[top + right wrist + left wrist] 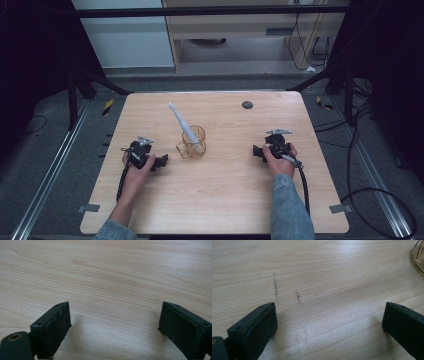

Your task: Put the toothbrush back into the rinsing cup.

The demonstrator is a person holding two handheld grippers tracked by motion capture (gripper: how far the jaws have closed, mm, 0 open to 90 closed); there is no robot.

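The left tool [161,161] is held low over the surface [225,200] with its jaws spread wide and nothing between them; only bare wood and a few dark scuff marks [275,286] are seen in the gap in the left gripper view. The right tool [257,152] is likewise spread and empty, with plain wood grain between its jaws in the right gripper view. Both tools are pointed inward, toward the middle of the surface, which suggests that they are parked on either side of the work, ready to close in. Between them, nearer the left tool, an amber cup [192,142] is stood upright, its handle turned to the front left; its rim is caught at the top right edge of the left gripper view. A white toothbrush [182,125] is propped inside the cup, its lower end resting at the bottom and its shaft leaned on the rim, so it is kept from rolling. Its long axis is tilted, and its upper end is pointed up, away from the person and to the left. A small dark disc [247,104] is seen at the far side, well apart.
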